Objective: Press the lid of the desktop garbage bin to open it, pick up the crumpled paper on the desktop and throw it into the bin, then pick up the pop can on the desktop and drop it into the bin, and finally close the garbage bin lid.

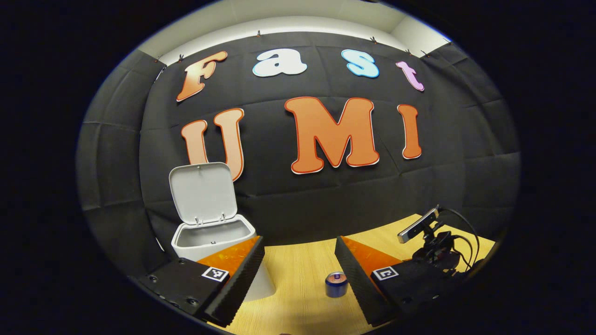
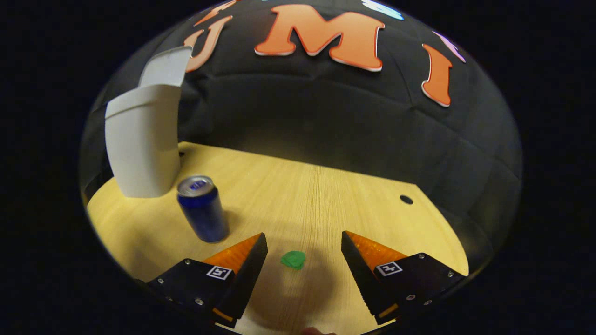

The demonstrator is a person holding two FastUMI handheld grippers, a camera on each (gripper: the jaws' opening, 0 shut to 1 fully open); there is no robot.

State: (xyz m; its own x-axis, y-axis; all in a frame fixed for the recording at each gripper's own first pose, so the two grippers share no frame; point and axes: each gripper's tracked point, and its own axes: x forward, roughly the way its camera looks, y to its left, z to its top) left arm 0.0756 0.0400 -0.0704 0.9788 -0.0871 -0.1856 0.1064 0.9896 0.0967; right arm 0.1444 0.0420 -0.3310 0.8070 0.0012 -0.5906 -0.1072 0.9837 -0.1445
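Left tongs [image 1: 299, 260]: spread wide, nothing between the fingers, touching nothing. Held level above the surface [image 1: 298, 270], aimed at the black cloth wall. Garbage bin [image 1: 212, 237] just behind the left finger, white, lid [image 1: 204, 193] swung up and standing upright at the back, inside of the bin looking bare as far as can be seen. Pop can [image 1: 336, 284] upright on the surface, seen just beside the inner edge of the right finger but farther off, not touched. Small camera on a stand [image 1: 426, 232] with cables at the far right of the surface.

Right tongs [image 2: 304, 258]: also wide open, gripping nothing. Tilted downward over the surface [image 2: 326, 195], low above it. Crumpled paper [image 2: 293, 259] lying on the surface between the two fingers, nearer the left one, green and small, apart from both. Shadow of the tongs pooled around it. Pop can [image 2: 203, 209] standing upright to the left, blue with a silver top, near the left finger yet clear of it. Garbage bin [image 2: 139, 149] behind the can, close to it, lid [image 2: 166, 67] raised. Small round hole [image 2: 406, 199] in the surface at the far right.
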